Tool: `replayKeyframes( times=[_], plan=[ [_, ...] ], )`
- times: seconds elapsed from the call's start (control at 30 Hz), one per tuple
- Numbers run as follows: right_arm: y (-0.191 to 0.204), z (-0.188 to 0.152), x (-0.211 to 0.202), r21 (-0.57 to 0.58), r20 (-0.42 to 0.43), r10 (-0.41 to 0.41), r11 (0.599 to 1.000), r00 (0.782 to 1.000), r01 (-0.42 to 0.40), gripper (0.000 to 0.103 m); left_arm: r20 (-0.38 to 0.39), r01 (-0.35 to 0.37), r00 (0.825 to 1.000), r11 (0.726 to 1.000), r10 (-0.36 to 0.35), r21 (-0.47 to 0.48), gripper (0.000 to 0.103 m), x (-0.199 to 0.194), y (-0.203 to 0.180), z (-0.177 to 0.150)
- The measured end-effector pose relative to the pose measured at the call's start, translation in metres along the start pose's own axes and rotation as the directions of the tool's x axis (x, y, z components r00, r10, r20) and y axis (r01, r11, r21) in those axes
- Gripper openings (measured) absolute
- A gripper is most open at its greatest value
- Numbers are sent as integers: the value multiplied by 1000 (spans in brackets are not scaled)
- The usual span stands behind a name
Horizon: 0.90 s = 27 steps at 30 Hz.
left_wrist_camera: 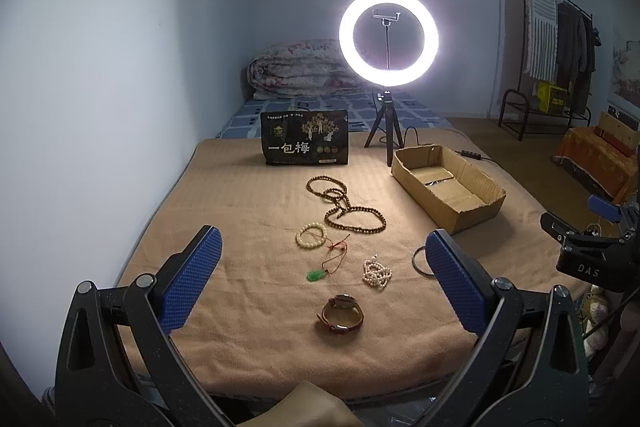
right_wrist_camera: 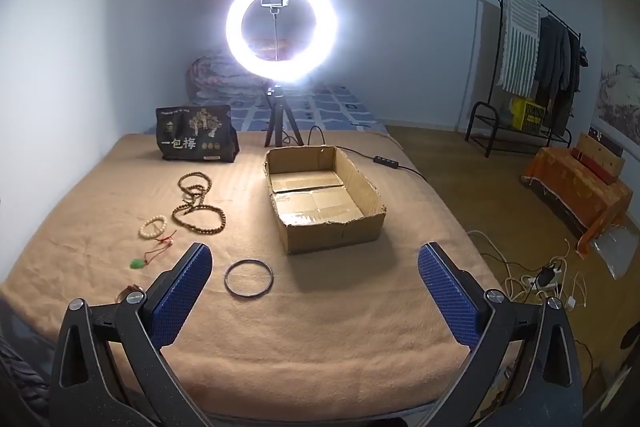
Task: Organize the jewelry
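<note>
Left wrist view shows the left claw spread wide and empty above a tan blanket on the bed, with most of the jewelry lying between and beyond its blue pads. Nearest is a brown-strapped watch; further out lie a white pearl strand bunched in a heap, a green pendant on a red cord, a cream bead bracelet, and a long brown bead necklace looped in tangled coils. A dark metal bangle sits partly hidden behind the right pad. The cardboard box stands open to the right, well apart from the beads. Right wrist view shows the right claw also wide open and holding nothing, with the whole bangle lying flat just inside its left pad and the box straight ahead, its inside bare of jewelry. The pearl strand is out of sight here, and the watch barely peeks past the left pad. A lit ring light on a tripod and a dark printed bag stand behind.
</note>
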State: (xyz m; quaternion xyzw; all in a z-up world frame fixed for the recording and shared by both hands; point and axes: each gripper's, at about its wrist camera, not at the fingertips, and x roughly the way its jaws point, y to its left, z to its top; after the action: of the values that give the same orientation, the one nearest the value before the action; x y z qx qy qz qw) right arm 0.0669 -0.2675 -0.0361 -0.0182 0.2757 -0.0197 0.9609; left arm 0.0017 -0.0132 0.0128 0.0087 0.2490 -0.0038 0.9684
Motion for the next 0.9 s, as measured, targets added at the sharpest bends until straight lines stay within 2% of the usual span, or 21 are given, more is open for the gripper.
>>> replayKeyframes(
  times=[0.33, 0.9],
  plan=[
    [3, 0, 6, -2, -8, -13, 1000, 1000, 13, 102, 8, 20, 1000, 1000, -19, -19, 103, 21, 12, -5],
    [6, -2, 10, -12, -18, -15, 1000, 1000, 14, 102, -4, 20, 1000, 1000, -20, -18, 103, 28, 11, -12]
  ],
)
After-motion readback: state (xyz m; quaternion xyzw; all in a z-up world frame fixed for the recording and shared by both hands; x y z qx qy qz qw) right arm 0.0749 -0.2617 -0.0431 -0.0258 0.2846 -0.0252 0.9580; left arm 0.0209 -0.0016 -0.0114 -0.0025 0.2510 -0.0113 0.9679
